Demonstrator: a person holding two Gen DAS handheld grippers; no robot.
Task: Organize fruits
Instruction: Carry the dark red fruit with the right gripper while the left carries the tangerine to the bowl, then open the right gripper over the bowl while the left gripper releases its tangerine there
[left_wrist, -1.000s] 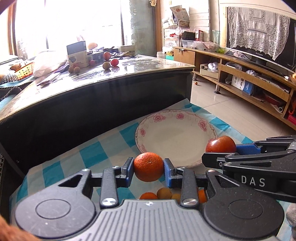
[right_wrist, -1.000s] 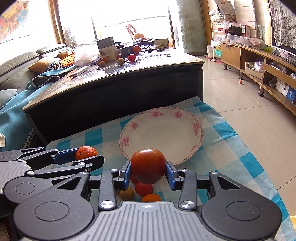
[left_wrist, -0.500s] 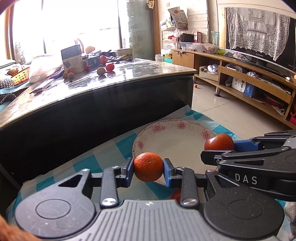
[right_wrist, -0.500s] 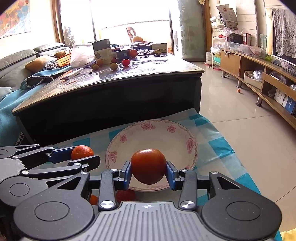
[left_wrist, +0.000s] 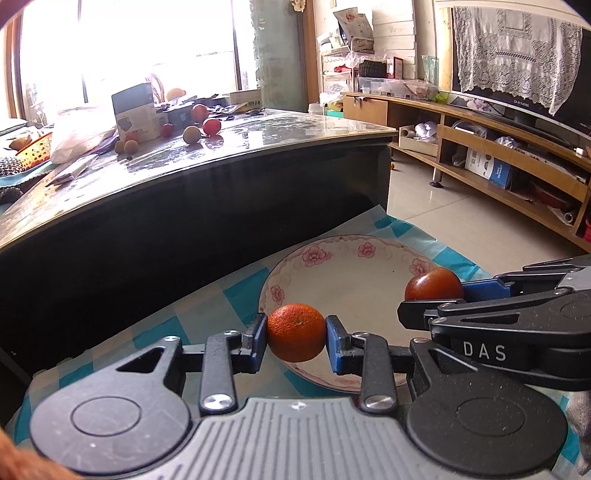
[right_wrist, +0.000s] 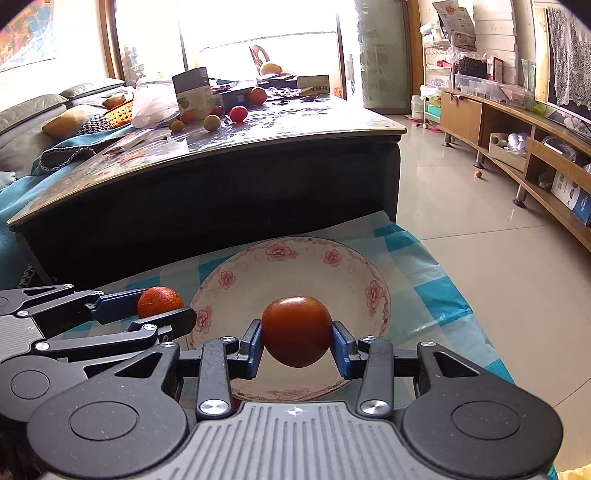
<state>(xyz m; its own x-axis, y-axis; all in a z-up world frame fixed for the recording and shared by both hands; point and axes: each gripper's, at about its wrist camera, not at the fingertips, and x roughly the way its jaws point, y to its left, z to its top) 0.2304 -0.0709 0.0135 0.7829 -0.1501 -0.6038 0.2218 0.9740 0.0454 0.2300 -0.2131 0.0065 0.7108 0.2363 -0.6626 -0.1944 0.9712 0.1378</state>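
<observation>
My left gripper is shut on an orange, held above the near left rim of a white plate with pink flowers. My right gripper is shut on a dark red tomato, held over the near part of the same plate. The plate lies empty on a blue-and-white checked cloth on the floor. The right gripper with its tomato shows in the left wrist view; the left gripper with its orange shows in the right wrist view.
A low black table with a glossy top stands just behind the plate, carrying loose fruits, a box and a plastic bag. A wooden TV bench runs along the right wall. A sofa is at the left.
Both grippers have moved forward with their fruits, from in front of the plate to over its near part. The loose fruits below the grippers have dropped out of view.
</observation>
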